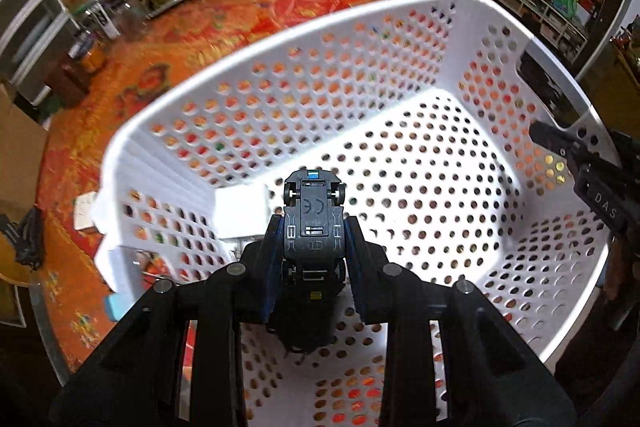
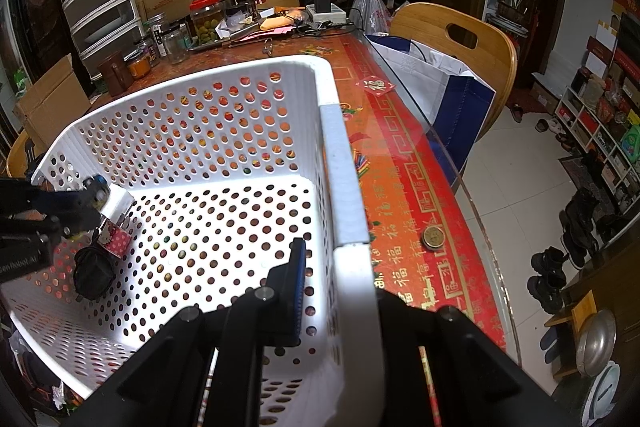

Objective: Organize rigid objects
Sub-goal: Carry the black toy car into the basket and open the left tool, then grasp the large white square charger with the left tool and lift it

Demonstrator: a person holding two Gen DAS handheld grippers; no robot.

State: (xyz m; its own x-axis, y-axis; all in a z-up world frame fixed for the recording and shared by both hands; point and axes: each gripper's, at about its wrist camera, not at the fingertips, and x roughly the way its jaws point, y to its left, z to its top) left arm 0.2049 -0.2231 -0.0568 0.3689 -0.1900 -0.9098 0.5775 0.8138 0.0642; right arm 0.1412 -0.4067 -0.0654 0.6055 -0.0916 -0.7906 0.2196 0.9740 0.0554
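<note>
A white perforated basket [image 1: 280, 39] stands on the red patterned table. My left gripper [image 1: 314, 239] is shut on a black toy car [image 1: 314, 215], held underside up above the basket's inside near its left wall. In the right wrist view the left gripper [image 2: 90, 205] shows at the far left with the car. My right gripper [image 2: 340, 267] is shut on the basket's right wall [image 2: 352, 219], one finger inside [image 2: 296, 291], the other hidden outside. A white box [image 2: 118, 203], a pink dotted box [image 2: 116, 239] and a black bundle [image 2: 94, 275] lie in the basket.
Jars, papers and a power strip [image 2: 324, 13] crowd the table's far end. A round tin [image 2: 433, 238] sits on the table right of the basket. Wooden chairs [image 2: 460, 39] and a blue-white bag [image 2: 440, 95] stand along the right edge.
</note>
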